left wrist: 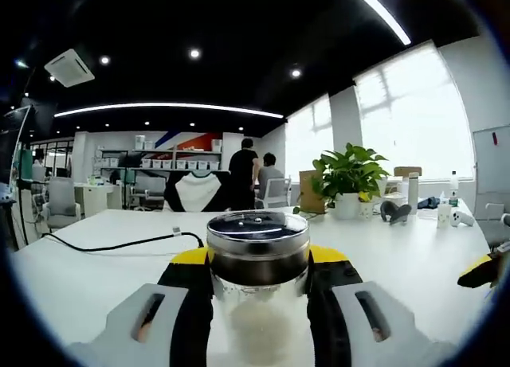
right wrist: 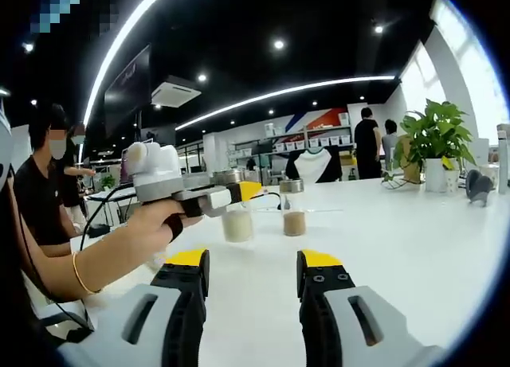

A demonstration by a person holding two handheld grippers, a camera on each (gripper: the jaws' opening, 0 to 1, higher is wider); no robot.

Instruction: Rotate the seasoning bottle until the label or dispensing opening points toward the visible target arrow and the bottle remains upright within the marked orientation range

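The seasoning bottle is seen upright on the white counter in the left gripper view, clamped between the jaws of the left gripper; yellow-tipped black pads press both sides of the glass just below the dark metal lid. Pale granules are seen in the lower part of the jar. No arrow or label is made out.

In the right gripper view the right gripper is held low over the counter with its jaws spread apart, nothing between them. Ahead, the left gripper is seen in a person's hand, closed around the same bottle. A second bottle, with brown contents, stands just beside it, to the right in that view, apart from it.

A black cable lies across the counter in the left gripper view. A potted plant is placed far back on the counter, with small items near it. People stand by shelves in the background.
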